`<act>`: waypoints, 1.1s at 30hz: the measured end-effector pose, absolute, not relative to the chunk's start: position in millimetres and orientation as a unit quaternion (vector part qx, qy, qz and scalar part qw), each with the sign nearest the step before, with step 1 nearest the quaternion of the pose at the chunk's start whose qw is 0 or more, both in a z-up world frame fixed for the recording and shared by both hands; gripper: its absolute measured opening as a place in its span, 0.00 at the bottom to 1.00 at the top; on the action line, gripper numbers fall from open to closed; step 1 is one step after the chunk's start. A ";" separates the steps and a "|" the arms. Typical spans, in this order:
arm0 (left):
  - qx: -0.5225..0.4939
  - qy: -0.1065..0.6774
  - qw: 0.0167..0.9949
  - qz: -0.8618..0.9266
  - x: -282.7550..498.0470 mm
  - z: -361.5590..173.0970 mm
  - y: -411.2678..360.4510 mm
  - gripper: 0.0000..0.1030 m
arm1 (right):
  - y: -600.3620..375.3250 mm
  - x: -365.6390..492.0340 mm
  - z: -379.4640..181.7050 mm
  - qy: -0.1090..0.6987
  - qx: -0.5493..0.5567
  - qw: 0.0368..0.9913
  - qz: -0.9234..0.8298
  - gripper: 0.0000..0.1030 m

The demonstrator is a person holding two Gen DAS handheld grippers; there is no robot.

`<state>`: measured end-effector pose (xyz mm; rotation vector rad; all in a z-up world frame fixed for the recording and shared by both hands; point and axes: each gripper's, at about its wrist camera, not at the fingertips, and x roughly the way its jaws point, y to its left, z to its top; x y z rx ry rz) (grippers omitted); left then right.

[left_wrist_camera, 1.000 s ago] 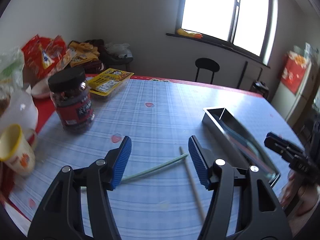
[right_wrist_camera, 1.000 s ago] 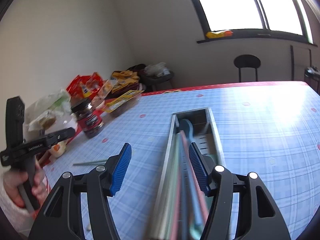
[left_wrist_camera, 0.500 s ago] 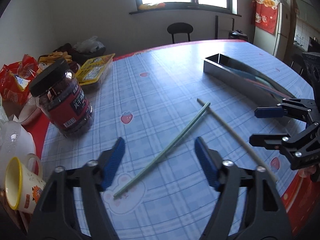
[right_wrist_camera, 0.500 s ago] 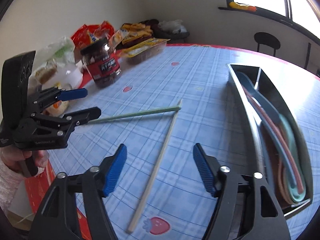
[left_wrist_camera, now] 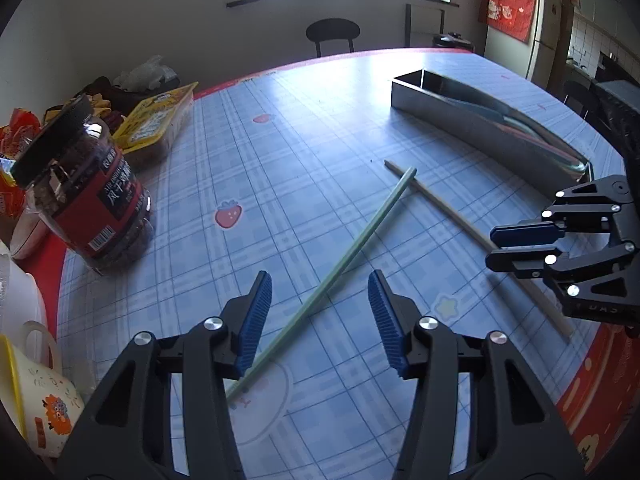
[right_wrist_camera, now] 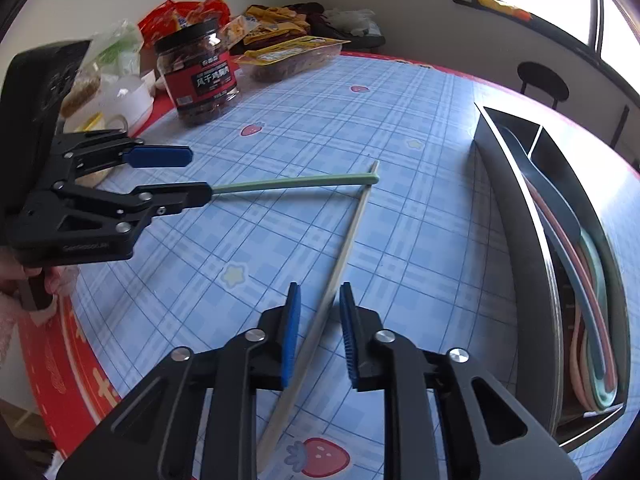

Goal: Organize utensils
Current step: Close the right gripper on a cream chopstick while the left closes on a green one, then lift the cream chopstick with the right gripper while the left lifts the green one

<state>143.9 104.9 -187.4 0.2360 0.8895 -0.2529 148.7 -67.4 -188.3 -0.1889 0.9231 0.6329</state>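
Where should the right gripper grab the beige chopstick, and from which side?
Grip the beige chopstick on its near half, coming from above, jaws across its width. It lies flat, and its far tip sits under the green chopstick, so gripping near avoids disturbing that one.

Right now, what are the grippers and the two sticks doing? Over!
Left gripper open astride green chopstick. Right gripper narrowed around beige chopstick, not yet clamped. Chopstick tips crossed, green on top. Metal tray holds other utensils; path unobstructed.

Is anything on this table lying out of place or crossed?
Yes. Two loose chopsticks lie outside the long metal tray: the green chopstick rests across the far tip of the pale wooden chopstick, making a V. The other utensils lie inside the tray.
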 end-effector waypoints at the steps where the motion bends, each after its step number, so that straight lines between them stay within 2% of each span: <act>1: 0.116 0.431 0.887 -0.120 145.1 -190.3 104.1 0.48 | -66.6 147.7 -188.4 0.435 -0.094 0.844 0.300 0.17; 5: 0.119 0.443 0.881 -0.113 147.1 -198.6 103.8 0.39 | -68.2 146.4 -189.1 0.428 -0.100 0.847 0.299 0.11; 9: 0.114 0.456 0.876 -0.107 144.8 -202.7 106.0 0.21 | -76.6 149.6 -189.7 0.433 -0.078 0.844 0.308 0.10; 16: 0.095 0.494 0.859 -0.097 136.1 -200.3 99.6 0.18 | -85.5 148.5 -190.4 0.429 -0.069 0.843 0.316 0.10; 18: 0.087 0.504 0.853 -0.099 131.9 -199.6 95.9 0.13 | -90.0 150.1 -190.5 0.428 -0.064 0.847 0.308 0.09; 22: 0.096 0.513 0.847 -0.107 120.9 -198.8 82.5 0.13 | -98.2 154.2 -190.2 0.429 -0.046 0.850 0.303 0.08; 33: 0.082 0.468 0.875 -0.090 117.3 -202.1 74.1 0.10 | -106.0 160.1 -194.3 0.434 -0.007 0.847 0.305 0.11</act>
